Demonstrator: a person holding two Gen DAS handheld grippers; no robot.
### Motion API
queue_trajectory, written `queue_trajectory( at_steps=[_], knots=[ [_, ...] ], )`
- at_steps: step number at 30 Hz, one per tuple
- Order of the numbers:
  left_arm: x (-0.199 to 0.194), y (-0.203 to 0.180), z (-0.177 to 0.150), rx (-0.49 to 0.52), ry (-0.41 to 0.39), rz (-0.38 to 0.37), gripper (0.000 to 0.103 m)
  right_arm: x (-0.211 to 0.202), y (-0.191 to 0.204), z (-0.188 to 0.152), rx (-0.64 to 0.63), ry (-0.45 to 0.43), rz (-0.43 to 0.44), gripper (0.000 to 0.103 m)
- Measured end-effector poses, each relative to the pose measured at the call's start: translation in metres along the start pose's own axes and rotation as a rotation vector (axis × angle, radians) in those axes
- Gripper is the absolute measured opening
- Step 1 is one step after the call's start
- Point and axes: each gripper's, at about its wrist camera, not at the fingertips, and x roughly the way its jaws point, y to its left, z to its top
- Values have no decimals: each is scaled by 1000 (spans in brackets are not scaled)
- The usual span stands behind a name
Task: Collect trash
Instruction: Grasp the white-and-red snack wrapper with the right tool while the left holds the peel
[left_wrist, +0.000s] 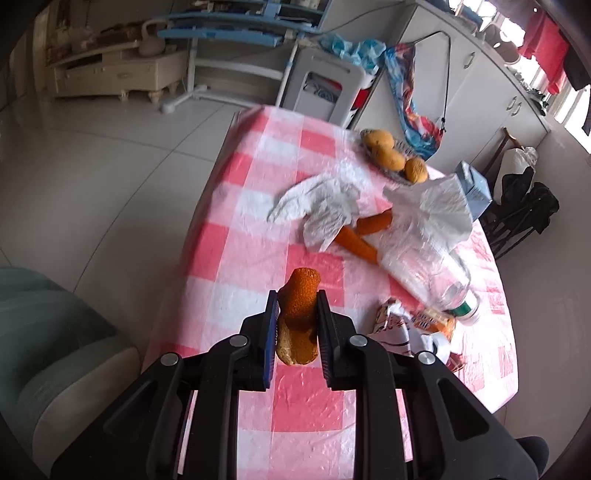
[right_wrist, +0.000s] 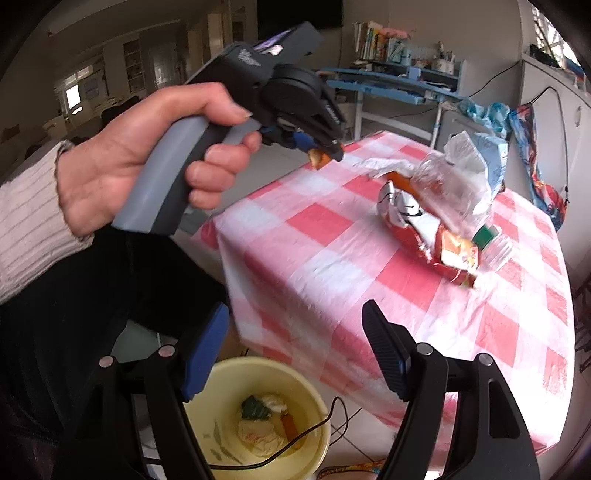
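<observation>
Checked counter (left_wrist: 258, 236) holds wrappers, tissue. Left tongs (left_wrist: 297, 314) clamp orange peel (left_wrist: 301, 310), lifted clear for dumping. Right tongs (right_wrist: 295, 354) gape empty above bin (right_wrist: 221, 373).

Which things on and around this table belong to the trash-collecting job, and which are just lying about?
Part of the job:
- orange peel gripped in the left tool
- yellow bin
- crumpled tissues
- snack wrapper
- plastic bottle
- open right tool

Just lying about:
- oranges
- tissue box
- checked tablecloth
</observation>
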Motion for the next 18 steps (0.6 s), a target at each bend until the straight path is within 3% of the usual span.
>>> queue_trajectory(
  at_steps=[6,12,18],
  knots=[
    [-6,-7,4,15,-13,-26,19,4,-14,12,11,-9,-67,71],
    [-11,-11,6,26,-24,-53,19,18,-38,43,-86,-12,-182,73],
    [-14,-18,5,67,-41,-42,19,59,-66,63,-142,60,-238,73]
  ],
)
